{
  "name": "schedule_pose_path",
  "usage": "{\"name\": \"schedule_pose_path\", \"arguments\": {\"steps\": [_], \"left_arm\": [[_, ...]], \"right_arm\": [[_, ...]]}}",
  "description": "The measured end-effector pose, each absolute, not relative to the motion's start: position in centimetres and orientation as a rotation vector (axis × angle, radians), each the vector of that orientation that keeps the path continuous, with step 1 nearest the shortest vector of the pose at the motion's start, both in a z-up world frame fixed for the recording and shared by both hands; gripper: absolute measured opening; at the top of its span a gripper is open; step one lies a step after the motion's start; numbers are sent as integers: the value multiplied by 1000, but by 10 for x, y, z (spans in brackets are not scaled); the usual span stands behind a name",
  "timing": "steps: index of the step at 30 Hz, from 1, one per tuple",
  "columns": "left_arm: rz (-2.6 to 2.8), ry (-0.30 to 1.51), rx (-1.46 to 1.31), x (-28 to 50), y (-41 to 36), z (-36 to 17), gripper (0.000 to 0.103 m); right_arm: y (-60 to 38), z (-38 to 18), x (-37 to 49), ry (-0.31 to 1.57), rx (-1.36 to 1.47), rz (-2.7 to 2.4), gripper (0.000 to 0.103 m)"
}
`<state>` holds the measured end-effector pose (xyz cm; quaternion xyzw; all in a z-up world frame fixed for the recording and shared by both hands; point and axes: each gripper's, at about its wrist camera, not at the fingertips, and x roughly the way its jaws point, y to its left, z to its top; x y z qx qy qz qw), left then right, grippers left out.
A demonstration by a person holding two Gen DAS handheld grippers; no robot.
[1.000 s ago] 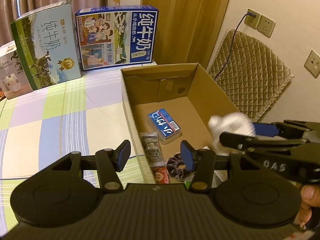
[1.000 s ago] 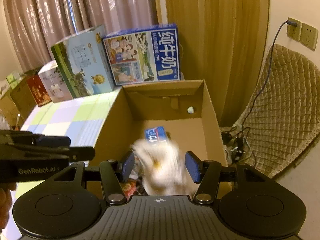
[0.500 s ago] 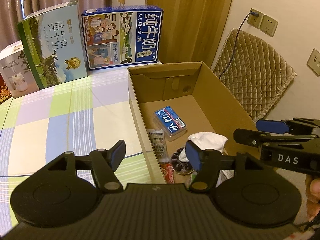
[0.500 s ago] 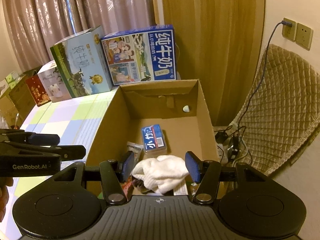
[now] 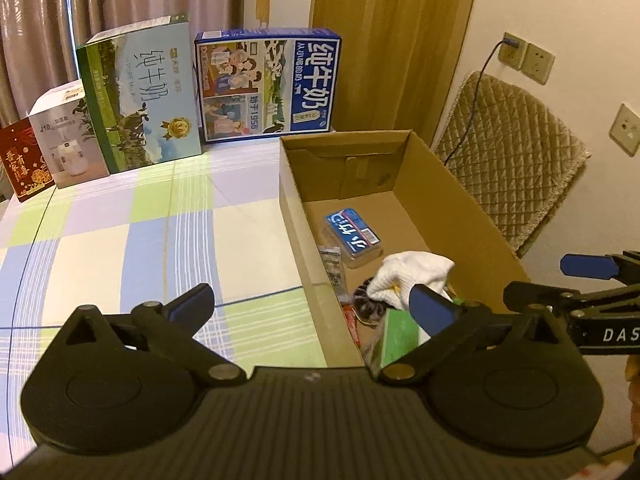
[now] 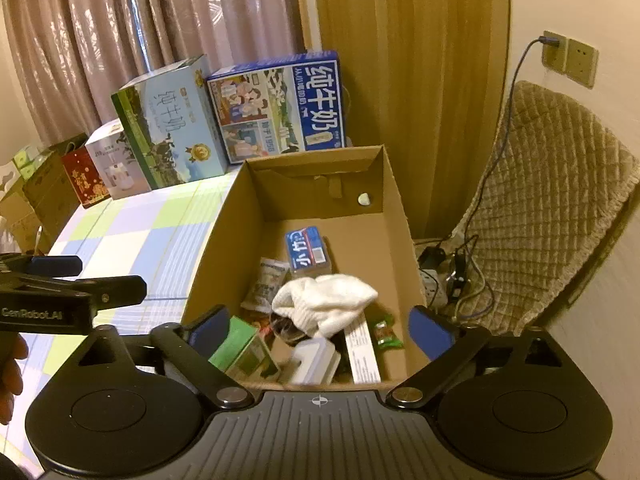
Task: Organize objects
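From the left wrist, our left gripper (image 5: 312, 304) is spread wide and empty over the checked tablecloth (image 5: 120, 248), which is bare near us. The open brown cardboard box (image 5: 460, 196) to the right holds one white knitted glove (image 5: 412, 276).

From the right wrist, our right gripper (image 6: 320, 326) is also apart and empty — the glove (image 6: 324, 302) tops roughly eight packed items, so sorting looks nearly finished.

Matt cardboard box (image 6: 396, 216), knitted cloth (image 6: 324, 300)
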<state>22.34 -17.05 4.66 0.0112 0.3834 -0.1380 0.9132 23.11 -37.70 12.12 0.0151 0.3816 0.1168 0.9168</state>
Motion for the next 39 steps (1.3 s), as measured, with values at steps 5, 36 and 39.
{"name": "schedule_pose_path", "arguments": {"steps": [5,36,39], "left_arm": [[-296,768,-12,198,-163,52,102],[-224,775,-24,73,-139,56,102],[-233,777,-23,65,-141,58,102]], "right_arm": [[-375,125,208,779,8,229,101],[-378,143,93,785,15,190,101],[-378,144,86,787,13,193,101]]}}
